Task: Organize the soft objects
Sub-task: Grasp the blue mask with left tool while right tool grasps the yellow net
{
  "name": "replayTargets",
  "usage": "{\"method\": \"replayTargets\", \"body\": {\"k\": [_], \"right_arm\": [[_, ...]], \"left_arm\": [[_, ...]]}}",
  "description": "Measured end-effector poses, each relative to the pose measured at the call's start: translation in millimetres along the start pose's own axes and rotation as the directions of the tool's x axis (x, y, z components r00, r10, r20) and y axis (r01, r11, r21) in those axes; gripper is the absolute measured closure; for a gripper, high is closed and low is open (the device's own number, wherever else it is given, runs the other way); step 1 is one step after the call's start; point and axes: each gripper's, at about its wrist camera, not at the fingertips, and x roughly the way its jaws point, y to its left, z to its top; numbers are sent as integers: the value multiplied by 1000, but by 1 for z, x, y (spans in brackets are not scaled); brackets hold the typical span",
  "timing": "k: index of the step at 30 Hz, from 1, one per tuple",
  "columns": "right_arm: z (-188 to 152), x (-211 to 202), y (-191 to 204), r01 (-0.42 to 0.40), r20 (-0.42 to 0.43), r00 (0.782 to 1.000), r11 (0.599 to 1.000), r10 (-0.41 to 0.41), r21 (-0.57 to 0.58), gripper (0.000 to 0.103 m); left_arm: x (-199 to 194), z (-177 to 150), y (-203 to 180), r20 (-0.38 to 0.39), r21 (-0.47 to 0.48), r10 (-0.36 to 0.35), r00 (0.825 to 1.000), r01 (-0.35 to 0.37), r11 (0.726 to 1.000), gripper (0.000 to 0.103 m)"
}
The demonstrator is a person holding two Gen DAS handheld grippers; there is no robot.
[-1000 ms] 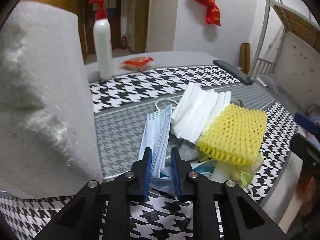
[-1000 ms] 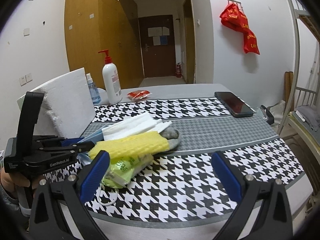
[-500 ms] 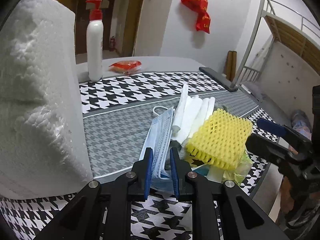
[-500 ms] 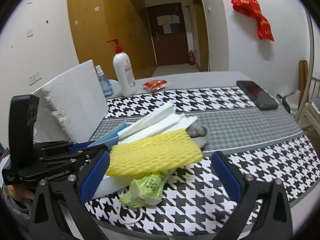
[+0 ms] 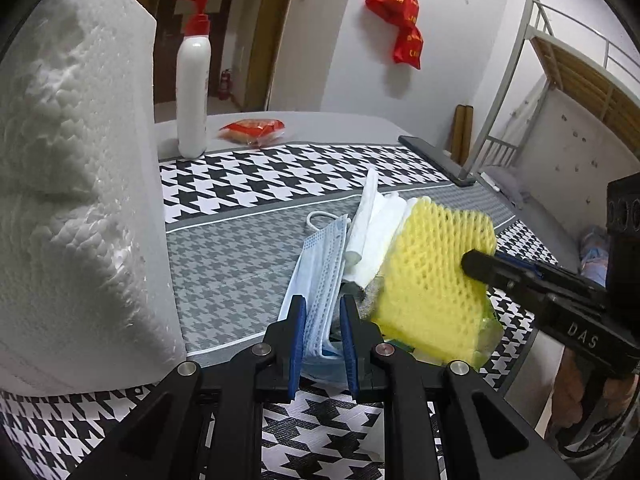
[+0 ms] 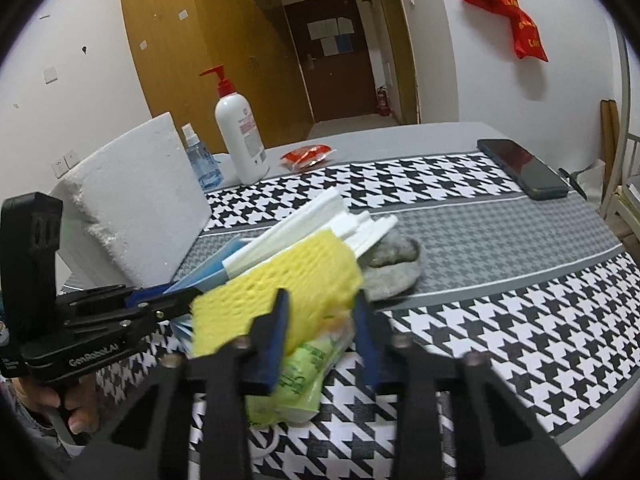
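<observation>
A pile of soft things lies on the houndstooth tablecloth (image 5: pixel 256 184): blue face masks (image 5: pixel 320 264), white foam sheets (image 5: pixel 372 232), a yellow foam net (image 5: pixel 432 264), a grey sock (image 6: pixel 396 268) and a green packet (image 6: pixel 308 364). My left gripper (image 5: pixel 322 304) is shut on the near edge of the masks. My right gripper (image 6: pixel 320 308) comes in from the pile's other side. Its jaws are closing, and the pads press on the yellow foam net (image 6: pixel 288 276), which is tipped up on edge. The green packet sits just under them.
A big white foam block (image 5: pixel 72 184) stands close on the left. Behind it are a white pump bottle (image 5: pixel 194 92), a small spray bottle (image 6: pixel 200 160) and a red snack packet (image 5: pixel 252 130). A dark phone (image 6: pixel 520 168) lies at the far right. A bunk bed frame (image 5: pixel 520 80) stands beyond the table.
My right gripper's jaws went from wide open to pinched on the yellow foam net after moving in closer. The pile tilted up on edge. My left gripper kept its hold on the masks.
</observation>
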Motion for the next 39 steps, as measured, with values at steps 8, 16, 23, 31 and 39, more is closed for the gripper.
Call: {"method": "replayTargets", "body": {"k": [8, 16, 23, 31, 39], "right_arm": [[8, -26, 6, 32, 78, 997, 999, -29, -30, 89], [9, -59, 7, 79, 150, 986, 996, -73, -35, 89], [8, -79, 3, 113, 208, 973, 993, -104, -28, 89], [5, -86, 7, 116, 225, 968, 993, -110, -16, 89], [0, -96, 11, 91, 242, 967, 995, -82, -28, 89]], "left_arm": [[-21, 1, -5, 86, 14, -41, 995, 40, 999, 90], [-54, 5, -12, 174, 22, -26, 984, 22, 1000, 90], [-81, 8, -9, 244, 30, -40, 969, 34, 999, 90], [-103, 6, -20, 317, 80, 15, 948, -43, 996, 90], [-113, 6, -32, 346, 114, 51, 937, -96, 989, 90]]}}
